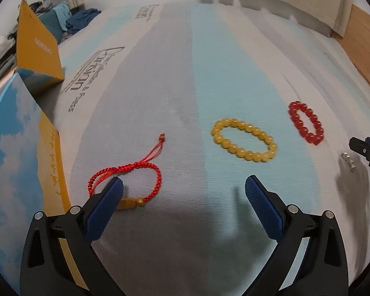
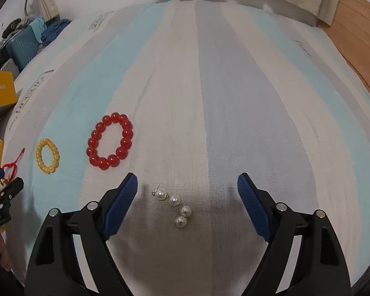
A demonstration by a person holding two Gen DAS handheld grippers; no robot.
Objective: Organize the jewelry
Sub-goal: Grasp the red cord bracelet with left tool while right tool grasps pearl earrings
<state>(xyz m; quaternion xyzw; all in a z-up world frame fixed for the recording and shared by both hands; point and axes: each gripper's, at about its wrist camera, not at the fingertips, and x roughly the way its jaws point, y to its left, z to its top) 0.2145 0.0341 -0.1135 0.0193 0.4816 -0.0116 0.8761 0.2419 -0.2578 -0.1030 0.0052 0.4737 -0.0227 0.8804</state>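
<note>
Left gripper (image 1: 183,185): jaws spread wide, nothing between the pads; the left fingertip (image 1: 117,185) overlaps the red braided cord bracelet (image 1: 125,180) in view, contact not determinable. Right gripper (image 2: 187,181): jaws spread wide, nothing pinched; the pearl earrings (image 2: 175,206) lie on the cloth between the fingers, nearer the left pad, clear of both. Outward, the yellow bead bracelet (image 1: 244,139) lies beyond the left gripper, apart from the cord bracelet; the red bead bracelet (image 2: 110,141) lies between it and the earrings. All four items rest on the striped cloth (image 2: 234,86). At the left edge, a yellow and sky-print box (image 1: 19,160) borders the cord bracelet. The cloth ahead and to the right of the right gripper is open.
</note>
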